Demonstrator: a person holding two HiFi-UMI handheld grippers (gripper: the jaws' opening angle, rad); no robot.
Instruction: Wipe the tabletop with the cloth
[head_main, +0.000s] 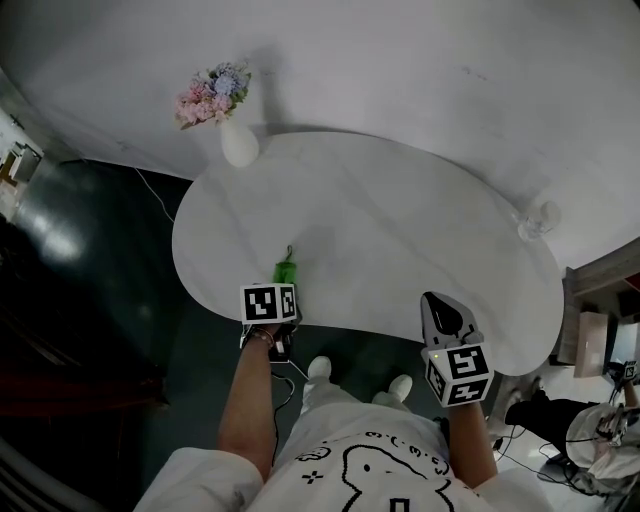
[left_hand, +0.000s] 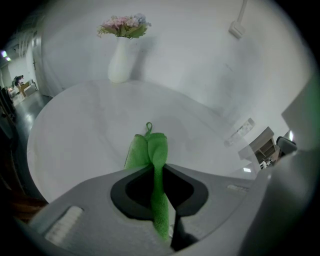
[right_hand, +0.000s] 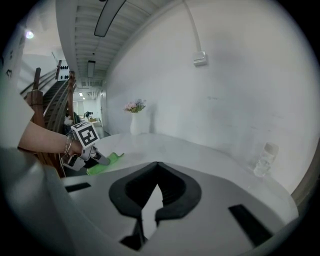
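Finding: your left tongs (head_main: 284, 287) are clamped on the cloth (left_hand: 150, 148). The green fabric runs up between the closed jaws, and its free end lies ahead of the tips. That end is bunched into two folds with a small loop at the far tip. Its long axis continues the line of the jaws, straight away from you. It appears to rest on the table (head_main: 400, 210) just inside the near edge.

Your right tongs (right_hand: 157, 163) are closed with nothing between them. They hang well to the right of the left pair, over the near edge of the table. The left pair is therefore the working one.

Relation governing the stroke: nearly all the unwiped top lies ahead of and to the right of the left tongs. A wipe would likely need to press the cloth flat and carry it forward and rightward.

Containers: a white vase (head_main: 238, 144) holding flowers (head_main: 212, 95) stands far ahead of the left tongs, at the back rim. A small clear vessel (head_main: 540, 218) stands ahead and right of the right tongs. Its contents cannot be made out.
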